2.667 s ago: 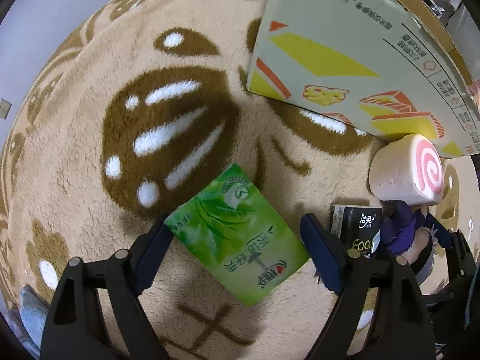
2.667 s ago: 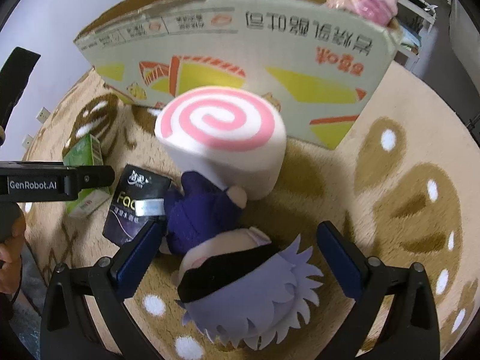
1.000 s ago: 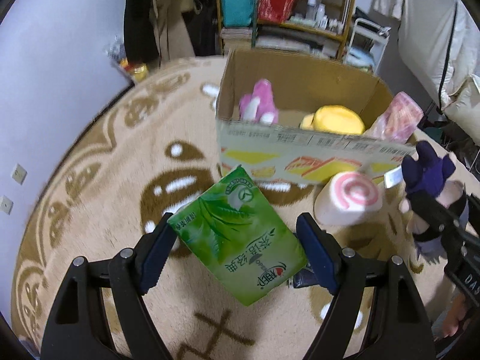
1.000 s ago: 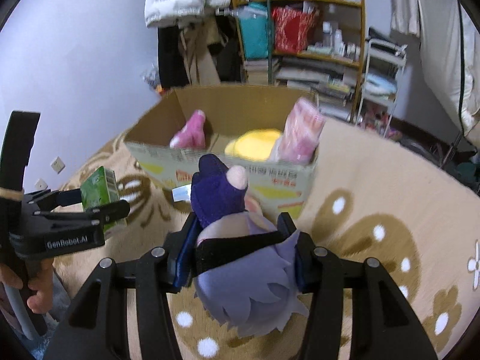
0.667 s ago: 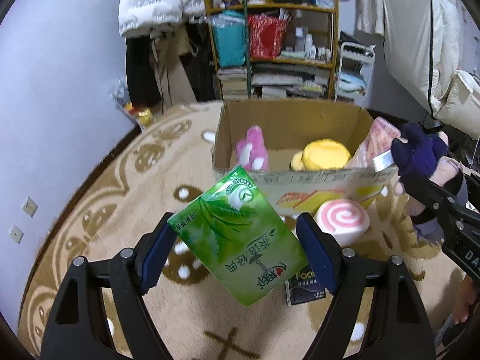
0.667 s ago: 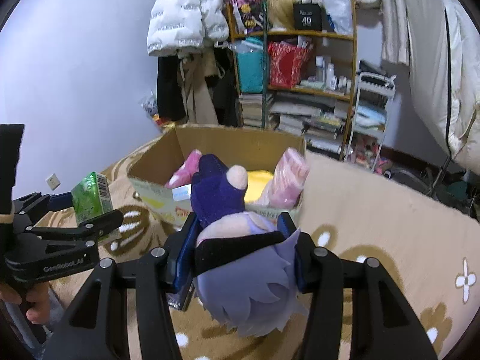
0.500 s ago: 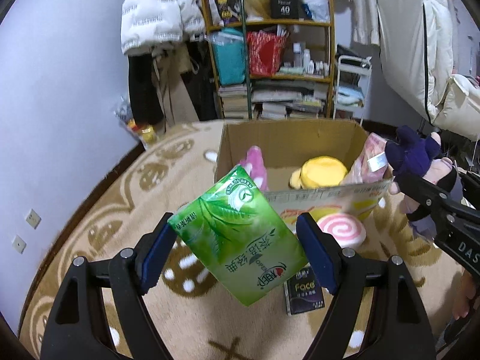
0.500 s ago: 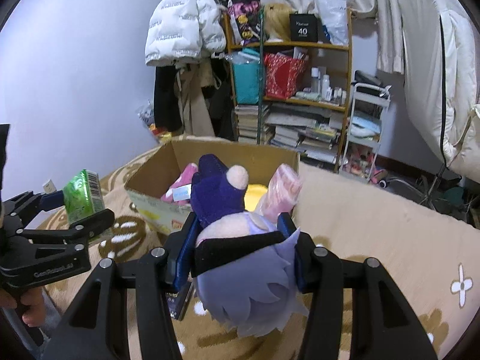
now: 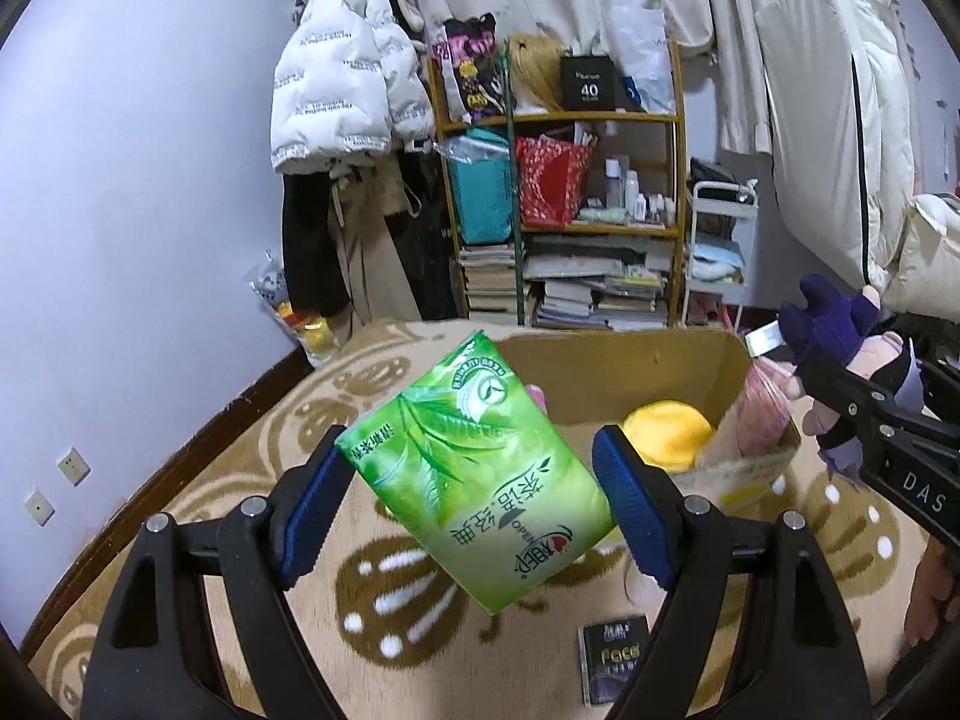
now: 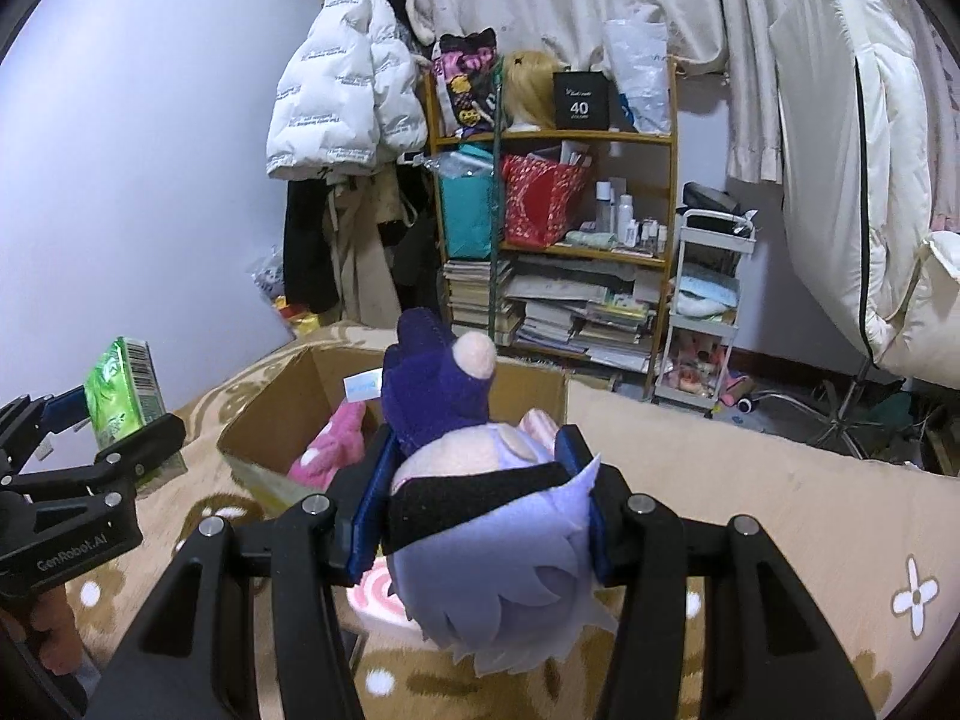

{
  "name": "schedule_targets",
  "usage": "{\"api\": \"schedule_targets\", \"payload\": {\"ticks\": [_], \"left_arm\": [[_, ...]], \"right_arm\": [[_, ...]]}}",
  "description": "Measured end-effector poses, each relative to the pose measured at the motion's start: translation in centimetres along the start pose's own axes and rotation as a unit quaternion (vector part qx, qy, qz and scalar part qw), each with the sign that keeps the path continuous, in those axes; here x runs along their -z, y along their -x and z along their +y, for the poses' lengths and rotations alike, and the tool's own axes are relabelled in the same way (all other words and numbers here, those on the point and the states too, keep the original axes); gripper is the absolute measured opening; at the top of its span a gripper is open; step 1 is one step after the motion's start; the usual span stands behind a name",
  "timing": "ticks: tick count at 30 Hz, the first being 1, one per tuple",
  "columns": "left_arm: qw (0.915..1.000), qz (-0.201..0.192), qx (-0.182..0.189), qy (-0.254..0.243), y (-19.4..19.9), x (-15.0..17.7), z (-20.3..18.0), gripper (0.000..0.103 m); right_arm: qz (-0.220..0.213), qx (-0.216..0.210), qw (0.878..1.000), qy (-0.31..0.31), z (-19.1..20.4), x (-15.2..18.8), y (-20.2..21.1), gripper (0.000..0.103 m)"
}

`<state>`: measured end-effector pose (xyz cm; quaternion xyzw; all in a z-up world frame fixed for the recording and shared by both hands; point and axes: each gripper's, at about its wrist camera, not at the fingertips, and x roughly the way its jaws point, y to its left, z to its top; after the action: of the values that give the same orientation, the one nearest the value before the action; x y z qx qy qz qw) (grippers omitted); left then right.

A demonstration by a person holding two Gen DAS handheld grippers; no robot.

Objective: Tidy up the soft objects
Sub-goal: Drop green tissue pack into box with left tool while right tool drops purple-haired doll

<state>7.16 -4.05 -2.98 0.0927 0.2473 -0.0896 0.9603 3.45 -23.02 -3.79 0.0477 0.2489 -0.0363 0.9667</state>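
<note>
The cardboard box [image 9: 630,372] on the rug holds a yellow plush [image 9: 666,429] and a pink plush [image 10: 333,441]. Left gripper [image 9: 474,495] clamps a green tissue pack [image 9: 474,474]; right gripper [image 10: 477,489] clamps a purple-haired doll [image 10: 480,516], both above the rug.

Both grippers [image 9: 474,480] [image 10: 477,498] raised, jaws clamped

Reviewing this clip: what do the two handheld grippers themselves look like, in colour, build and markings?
Both are matte black linkage frames with silver pivot screws and blue ribbed pads on the fingers. The left gripper carries white "GenRobot.AI" lettering on its side, seen from the right wrist view. The right gripper shows white letters "DAS", cut off at the frame edge. No cables or sleeves are visible.
</note>
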Motion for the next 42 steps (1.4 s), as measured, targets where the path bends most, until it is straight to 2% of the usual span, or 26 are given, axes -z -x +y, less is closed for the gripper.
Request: {"api": "schedule_targets", "payload": {"ticks": [7,15,23,30,37,42], "left_arm": [[0.9994,-0.034,-0.007,-0.007,-1.2,-0.8,-0.2,0.08],[0.9997,-0.026,-0.001,-0.004,-3.4,-1.4,0.0,0.08],[0.9996,-0.021,0.015,0.007,-4.8,-1.4,0.2,0.08],[0.9981,-0.042,0.043,0.012,-4.9,-1.7,0.5,0.08],[0.9984,-0.003,0.053,0.019,-7.0,-1.1,0.5,0.08],[0.9983,0.023,0.045,0.028,-7.9,-0.7,0.7,0.08]], "right_arm": [[-0.015,0.013,1.0,-0.001,-0.3,-0.7,-1.2,0.056],[-0.016,0.01,1.0,-0.006,-0.9,-1.5,-2.7,0.056],[-0.007,-0.005,1.0,-0.008,-1.0,-2.0,-4.6,0.056],[-0.002,-0.012,1.0,0.0,-0.6,-1.8,-5.8,0.056],[0.012,-0.02,1.0,-0.004,-0.8,-1.4,-7.0,0.057],[0.024,-0.039,0.999,-0.002,-0.5,-1.0,-7.6,0.057]]}}
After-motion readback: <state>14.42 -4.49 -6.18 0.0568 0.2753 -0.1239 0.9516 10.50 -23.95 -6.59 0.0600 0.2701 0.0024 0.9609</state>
